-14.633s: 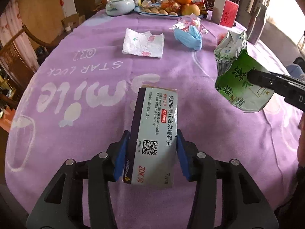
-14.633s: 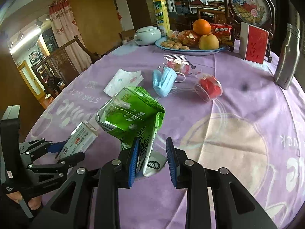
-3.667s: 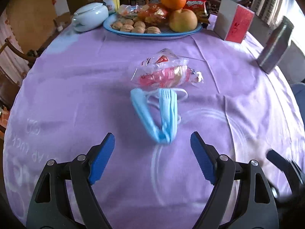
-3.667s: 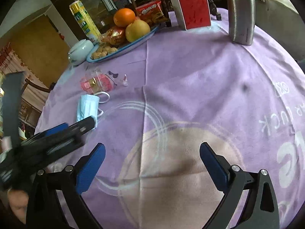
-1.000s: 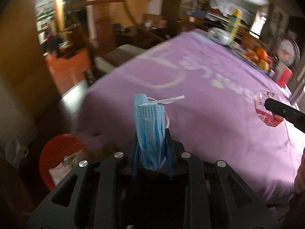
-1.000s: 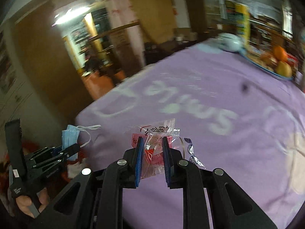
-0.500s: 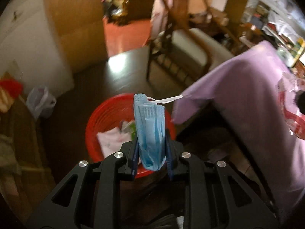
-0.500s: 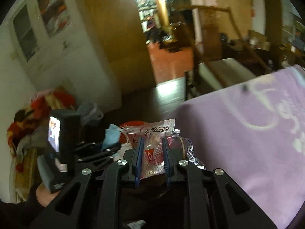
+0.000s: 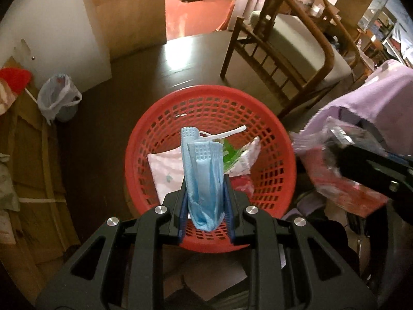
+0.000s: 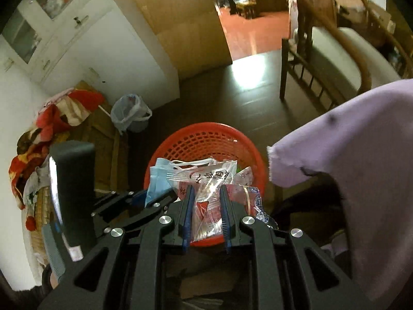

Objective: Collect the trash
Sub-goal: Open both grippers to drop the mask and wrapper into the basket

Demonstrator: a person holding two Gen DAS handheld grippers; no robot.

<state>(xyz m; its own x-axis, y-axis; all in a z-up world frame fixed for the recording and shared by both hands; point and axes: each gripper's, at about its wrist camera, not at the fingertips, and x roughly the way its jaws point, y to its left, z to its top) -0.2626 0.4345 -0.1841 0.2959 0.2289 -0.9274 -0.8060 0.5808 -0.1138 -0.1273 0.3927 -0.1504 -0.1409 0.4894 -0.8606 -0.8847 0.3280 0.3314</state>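
A red mesh basket [image 9: 160,118] stands on the dark floor below both grippers; a white napkin [image 9: 166,169] and a green carton [image 9: 229,152] lie inside it. My left gripper [image 9: 205,180] is shut on a folded blue face mask [image 9: 204,178] and hangs over the basket's near side. My right gripper [image 10: 206,199] is shut on a clear plastic snack bag [image 10: 206,188] with red print, also above the basket [image 10: 206,139]. In the left wrist view the snack bag [image 9: 346,188] shows blurred at the right. In the right wrist view the mask [image 10: 158,180] sits just left of the bag.
The purple tablecloth's corner [image 10: 335,142] hangs at the right, close to the basket. A wooden chair [image 9: 284,51] stands behind it. A bin with a white plastic bag [image 9: 58,95] sits at the left near cardboard and a white cabinet [image 10: 90,59].
Both grippers have swung away from the table and down toward the floor. The red basket now sits larger and centred under the mask and the snack bag. Both grips are unchanged.
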